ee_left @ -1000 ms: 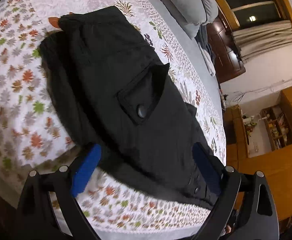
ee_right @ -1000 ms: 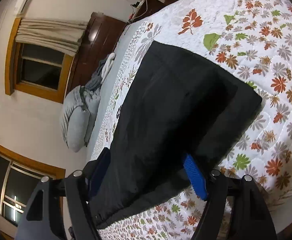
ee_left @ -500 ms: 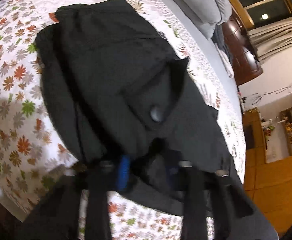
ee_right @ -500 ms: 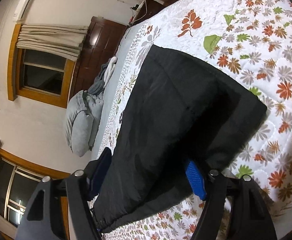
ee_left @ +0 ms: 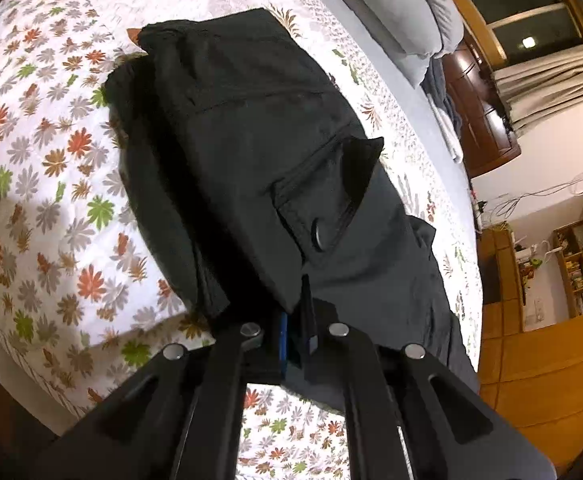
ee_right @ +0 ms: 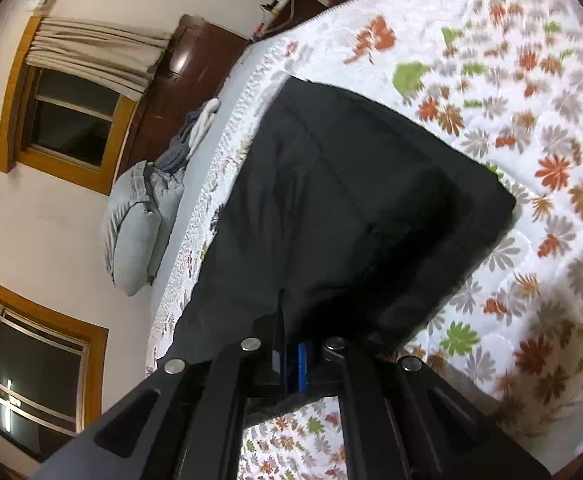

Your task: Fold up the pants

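Note:
Black cargo pants [ee_left: 251, 152] lie on a flower-patterned bedspread [ee_left: 51, 184], legs laid together, a flapped side pocket with a snap button [ee_left: 318, 236] facing up. My left gripper [ee_left: 297, 320] is shut on the near edge of the pants, blue pads pinching a bunched fold of cloth just below the pocket. In the right wrist view the same pants [ee_right: 351, 200] show as a smooth dark slab with a squared end at the right. My right gripper [ee_right: 291, 344] is shut on their near edge, cloth pinched between the pads.
Grey pillows [ee_right: 135, 224] and a heap of clothes [ee_right: 195, 132] lie at the far side of the bed. Behind stand a dark wooden cabinet [ee_left: 479, 120], curtained windows [ee_right: 71, 112] and wooden shelving [ee_left: 575, 268]. The bed edge [ee_left: 31, 364] runs close below both grippers.
Both grippers, open astride the near edge of the pants a second ago, have closed on it. The left shut first and bunched the cloth; the right shut in the last half second.

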The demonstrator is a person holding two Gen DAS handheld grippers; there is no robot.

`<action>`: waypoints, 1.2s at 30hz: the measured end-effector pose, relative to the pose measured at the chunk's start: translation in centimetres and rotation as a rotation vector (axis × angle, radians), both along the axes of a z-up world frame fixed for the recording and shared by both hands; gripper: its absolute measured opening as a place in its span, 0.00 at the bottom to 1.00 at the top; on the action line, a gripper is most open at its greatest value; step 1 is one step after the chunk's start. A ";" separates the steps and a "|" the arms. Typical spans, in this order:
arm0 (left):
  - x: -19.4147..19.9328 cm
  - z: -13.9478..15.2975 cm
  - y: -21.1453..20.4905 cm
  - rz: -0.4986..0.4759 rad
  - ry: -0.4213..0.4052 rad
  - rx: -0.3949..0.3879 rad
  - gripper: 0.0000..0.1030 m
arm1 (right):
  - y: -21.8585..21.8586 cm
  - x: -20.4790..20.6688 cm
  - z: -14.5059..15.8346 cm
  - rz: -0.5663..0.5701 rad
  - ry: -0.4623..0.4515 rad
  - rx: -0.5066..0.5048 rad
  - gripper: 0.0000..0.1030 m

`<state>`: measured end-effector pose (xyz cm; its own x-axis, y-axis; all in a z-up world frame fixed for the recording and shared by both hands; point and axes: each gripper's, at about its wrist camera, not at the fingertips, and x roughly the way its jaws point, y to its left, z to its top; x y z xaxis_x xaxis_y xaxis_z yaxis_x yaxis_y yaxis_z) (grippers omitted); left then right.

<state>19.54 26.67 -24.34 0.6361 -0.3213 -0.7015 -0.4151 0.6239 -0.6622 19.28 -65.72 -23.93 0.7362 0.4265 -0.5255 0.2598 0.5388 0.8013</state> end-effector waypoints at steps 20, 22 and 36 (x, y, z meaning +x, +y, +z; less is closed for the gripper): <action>-2.8 5.2 5.6 0.023 -0.163 0.044 0.86 | -1.4 -3.6 4.0 -0.032 -0.044 -0.062 0.48; -2.0 5.7 5.8 0.010 -0.165 0.064 0.86 | -0.7 -3.9 5.3 -0.029 -0.089 -0.096 0.47; 3.8 0.6 5.6 -0.110 0.010 0.140 0.79 | -1.5 1.3 0.1 -0.040 0.029 -0.029 0.20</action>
<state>23.34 32.28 -23.70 0.5954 -0.2879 -0.7500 -0.3448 0.7516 -0.5623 20.60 -67.20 -23.80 0.7366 0.3811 -0.5588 0.3051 0.5501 0.7774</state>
